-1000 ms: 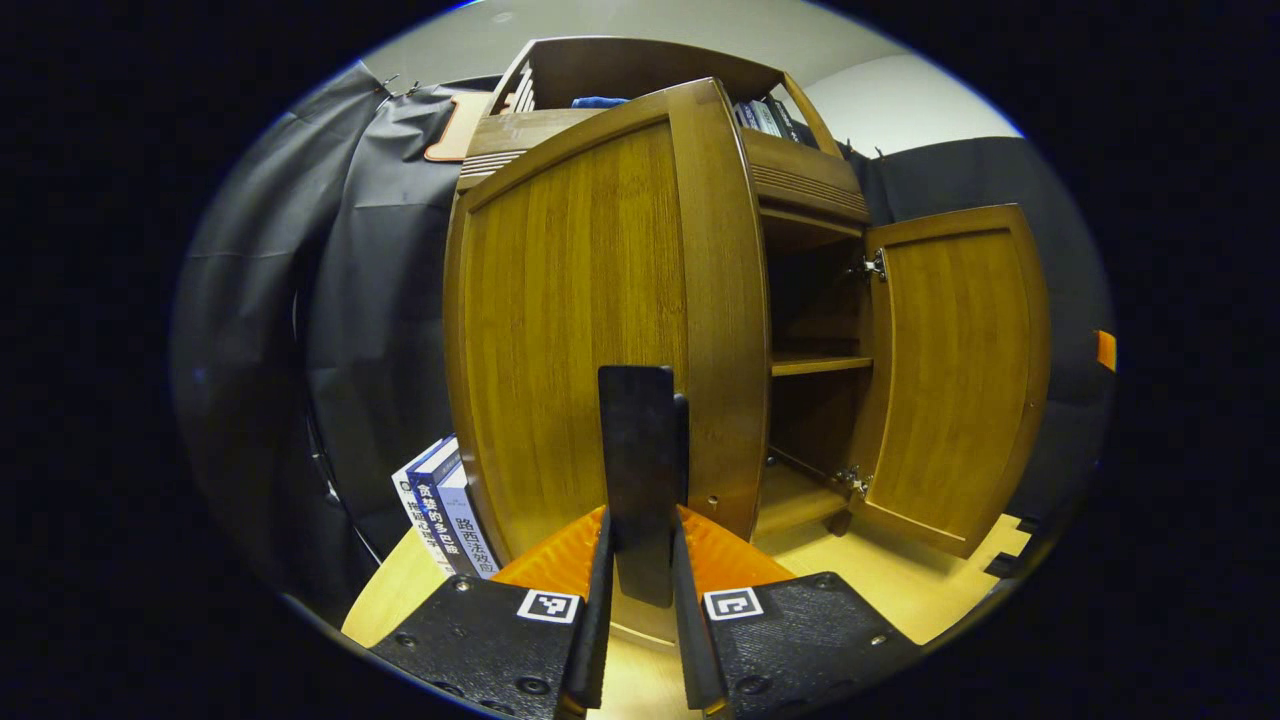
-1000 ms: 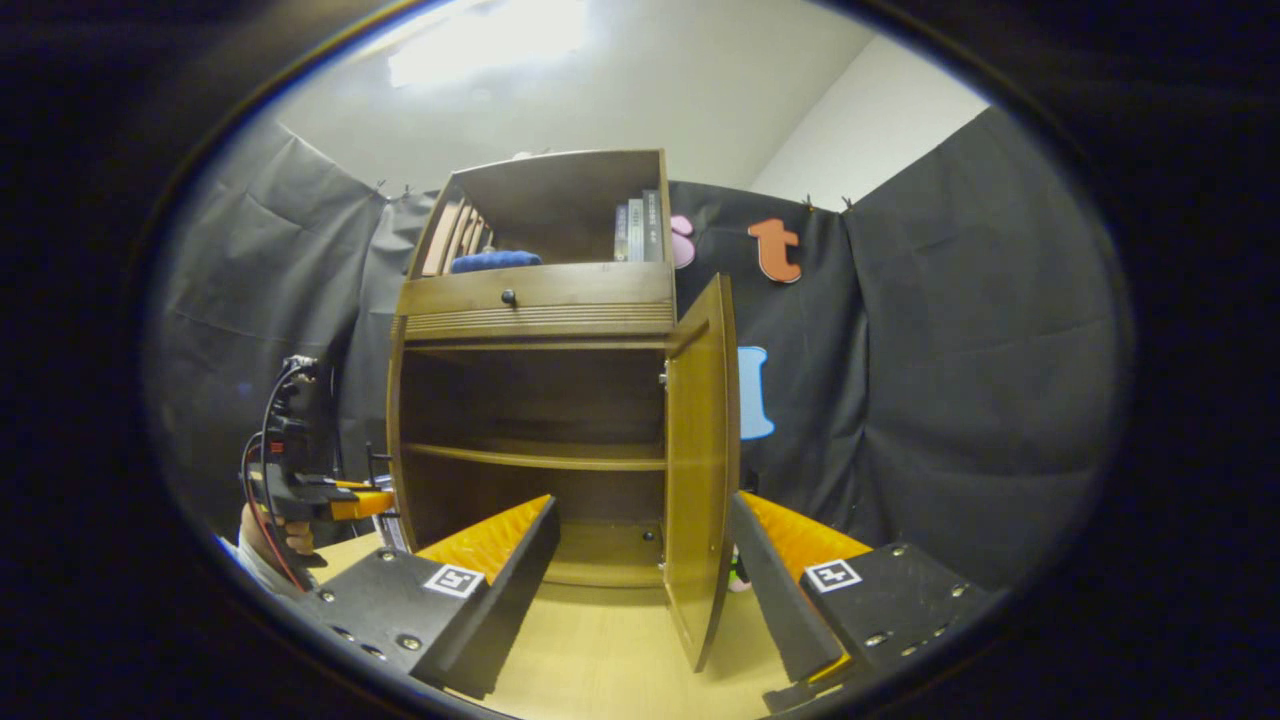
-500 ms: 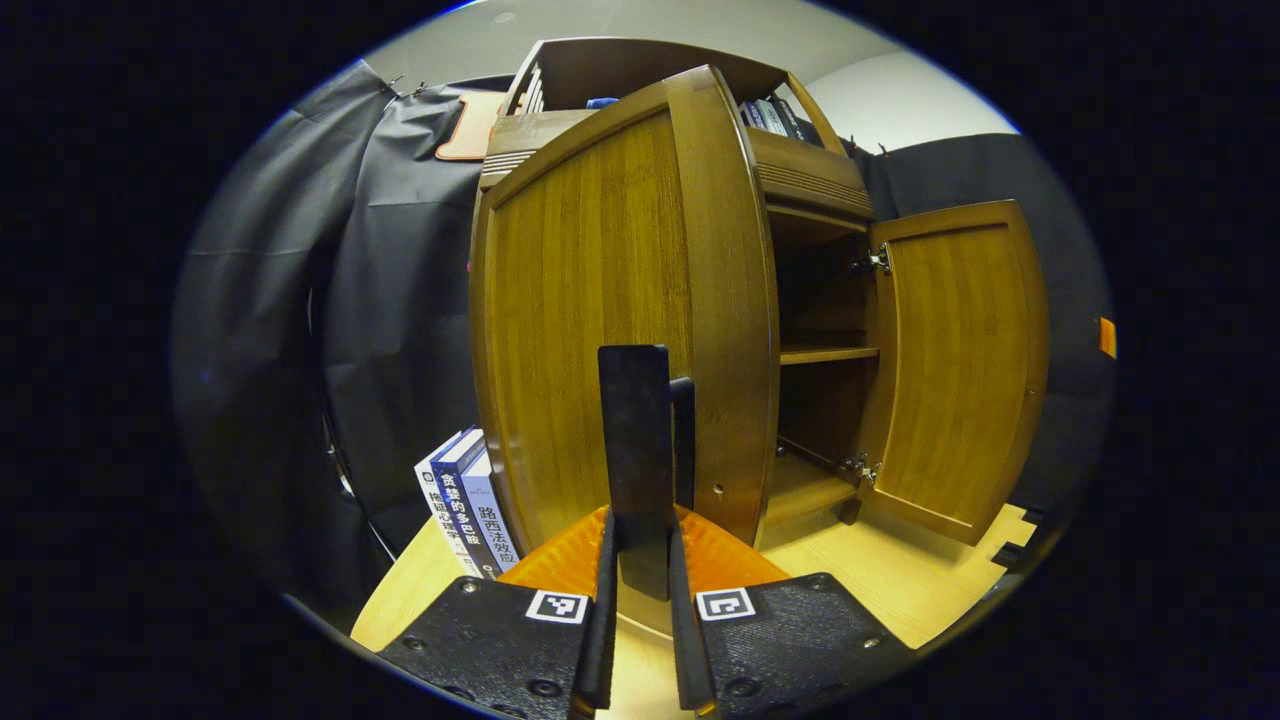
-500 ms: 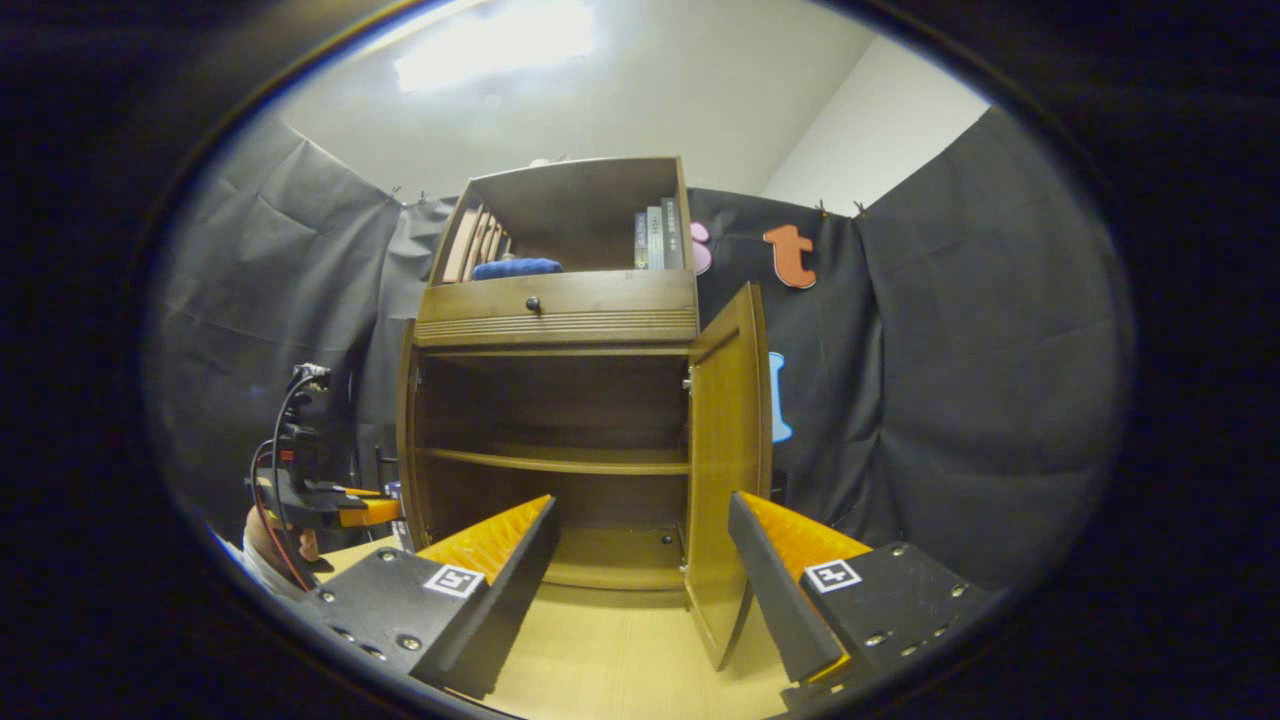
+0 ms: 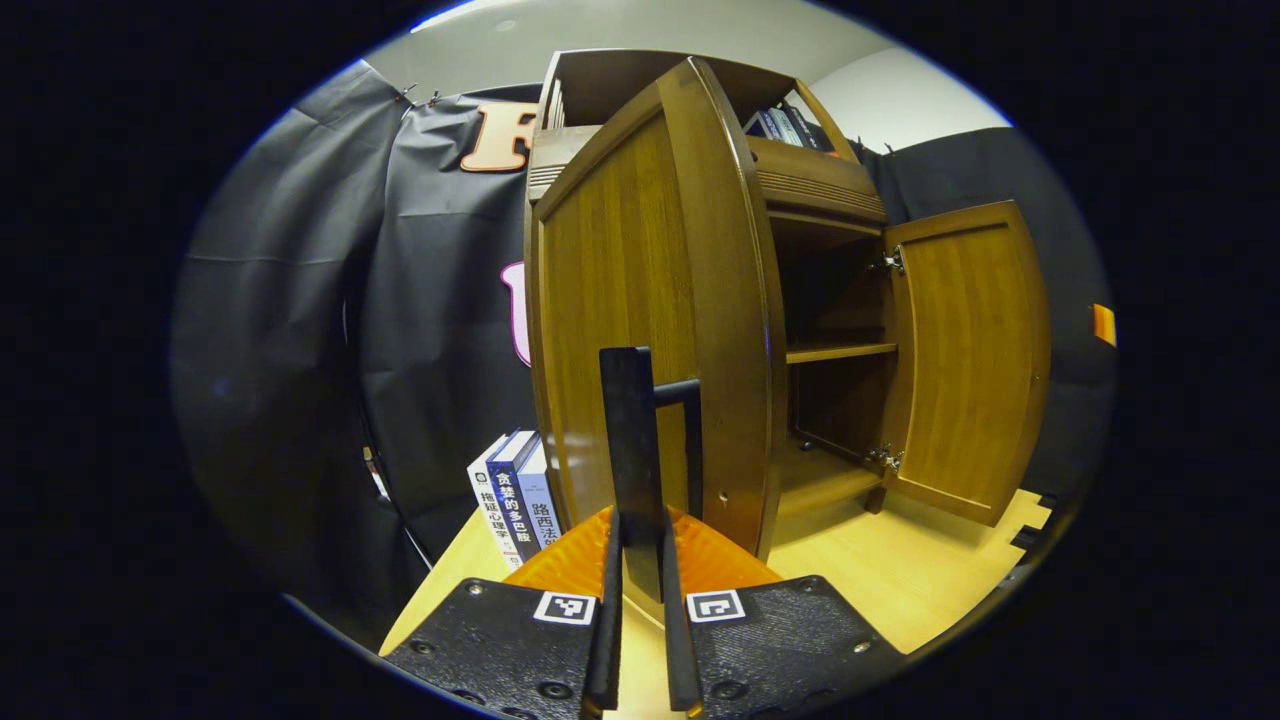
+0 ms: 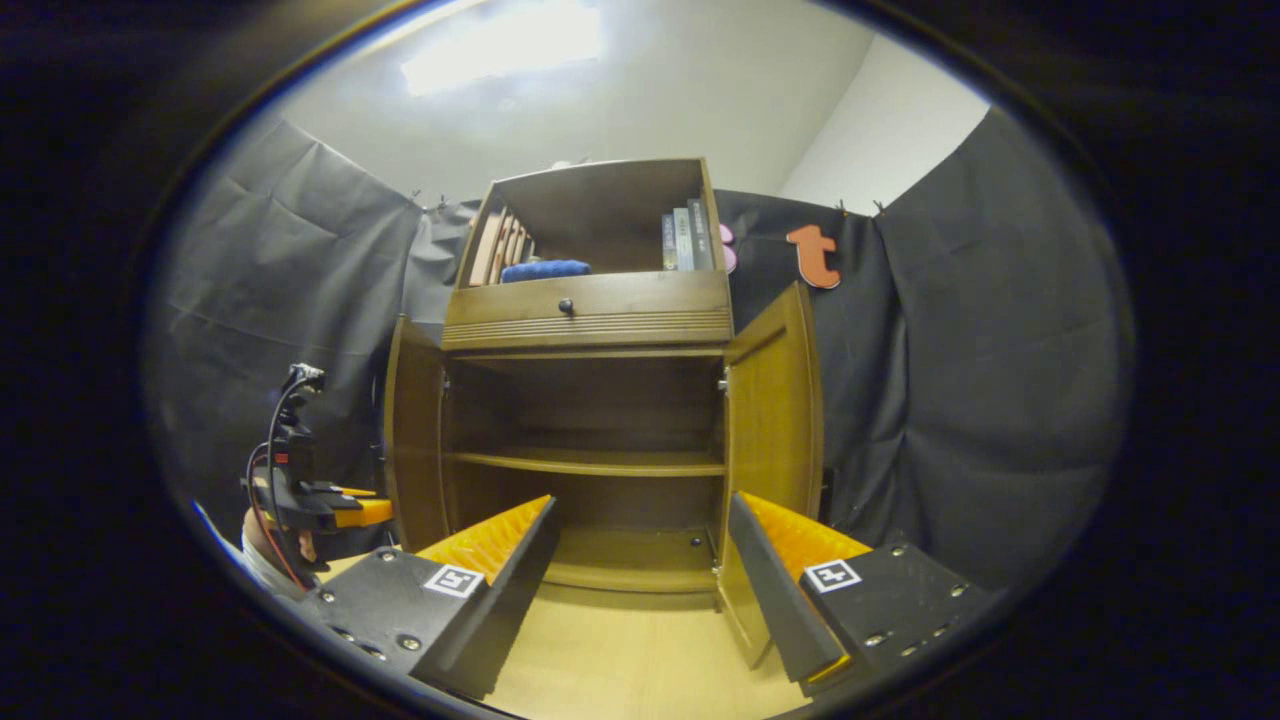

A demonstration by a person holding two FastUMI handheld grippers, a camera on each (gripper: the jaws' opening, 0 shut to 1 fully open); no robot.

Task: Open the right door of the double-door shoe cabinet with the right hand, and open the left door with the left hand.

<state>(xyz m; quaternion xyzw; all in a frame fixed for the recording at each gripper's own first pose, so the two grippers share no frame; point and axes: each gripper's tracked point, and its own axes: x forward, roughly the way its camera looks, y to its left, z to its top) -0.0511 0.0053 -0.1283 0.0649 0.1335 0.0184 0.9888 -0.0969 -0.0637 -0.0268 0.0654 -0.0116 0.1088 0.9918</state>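
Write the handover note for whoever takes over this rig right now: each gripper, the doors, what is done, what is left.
Left gripper: fingers shut on the left door's handle, door swung well out.
Right gripper: open, holding nothing, facing the cabinet.
Right door: open, standing clear of the gripper.
Done: both doors are open; shelves inside are visible.
Left: perhaps swing the left door a little wider, then release the handle and withdraw.
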